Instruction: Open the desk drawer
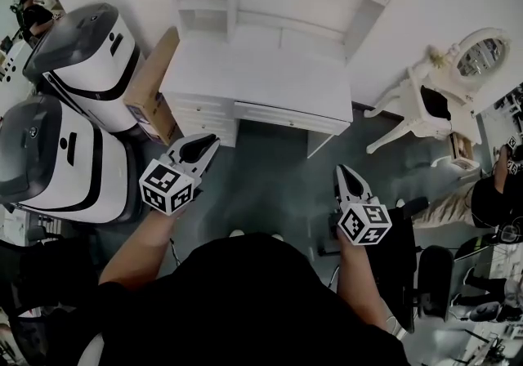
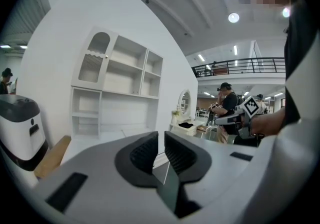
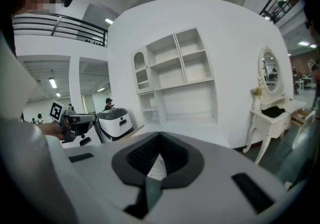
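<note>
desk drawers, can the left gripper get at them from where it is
Probably yes: the left gripper points toward the drawer stack, with nothing standing between them, and its fingers are slightly apart. The cardboard box sits off to one side, out of the path.

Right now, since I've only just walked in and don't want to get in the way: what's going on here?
A person stands facing a white desk with a gripper in each hand. Neither touches anything; both are held in the air short of the desk. The left gripper has its jaws a slit apart with nothing between them; the right gripper has its jaws shut and empty. The desk's drawers all look closed.
</note>
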Motion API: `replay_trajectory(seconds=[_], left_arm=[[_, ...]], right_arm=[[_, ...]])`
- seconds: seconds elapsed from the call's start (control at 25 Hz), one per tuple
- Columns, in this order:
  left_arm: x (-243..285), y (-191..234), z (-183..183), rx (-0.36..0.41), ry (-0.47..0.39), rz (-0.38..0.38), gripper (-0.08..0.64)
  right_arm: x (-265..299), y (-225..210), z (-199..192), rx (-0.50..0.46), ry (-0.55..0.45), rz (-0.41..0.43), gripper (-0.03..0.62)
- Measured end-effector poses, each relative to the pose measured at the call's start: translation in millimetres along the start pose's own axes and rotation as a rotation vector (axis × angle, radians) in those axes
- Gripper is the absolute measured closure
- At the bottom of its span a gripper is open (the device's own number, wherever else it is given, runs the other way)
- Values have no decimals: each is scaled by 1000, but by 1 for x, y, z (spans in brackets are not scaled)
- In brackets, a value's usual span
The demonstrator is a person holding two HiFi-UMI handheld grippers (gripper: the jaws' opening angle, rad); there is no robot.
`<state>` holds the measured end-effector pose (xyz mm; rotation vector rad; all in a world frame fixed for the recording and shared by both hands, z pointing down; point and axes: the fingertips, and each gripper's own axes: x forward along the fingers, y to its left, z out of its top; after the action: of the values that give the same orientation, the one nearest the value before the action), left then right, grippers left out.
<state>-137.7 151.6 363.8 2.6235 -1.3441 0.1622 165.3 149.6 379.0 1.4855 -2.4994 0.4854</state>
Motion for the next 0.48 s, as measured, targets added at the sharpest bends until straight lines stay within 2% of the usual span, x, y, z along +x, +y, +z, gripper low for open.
replay_trajectory(seconds=[0.16,0.48], left_arm=[[4,9,-1,-4,8,-6,514],[22,18,-1,-10,14,4,515]], right_arm=[[11,-6,-1,22,18,-23,589],[35,-14,-7,24,41,5,589]])
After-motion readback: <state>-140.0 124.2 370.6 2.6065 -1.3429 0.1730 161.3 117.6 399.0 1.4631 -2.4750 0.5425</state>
